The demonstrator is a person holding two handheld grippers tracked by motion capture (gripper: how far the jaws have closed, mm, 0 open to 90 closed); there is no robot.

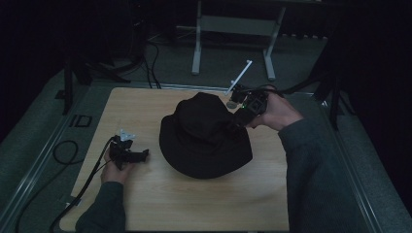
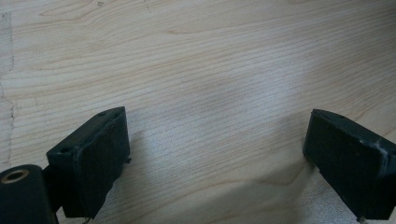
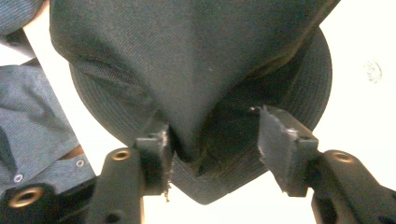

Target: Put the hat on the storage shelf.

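High view is dim, black toward 9 and 3 o'clock. Right gripper view overexposes the surface (image 3: pixel 364 116); near edges blur.

A pale wooden table (image 1: pixel 194 204) stands on grey carpet (image 1: pixel 29 141); a white-legged desk frame (image 1: pixel 233 29) stands beyond, dimly lit.

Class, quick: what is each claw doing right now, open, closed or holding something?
Left claw: open, nothing between its jaws, over the table.
Right claw: open around a fold of the black hat.
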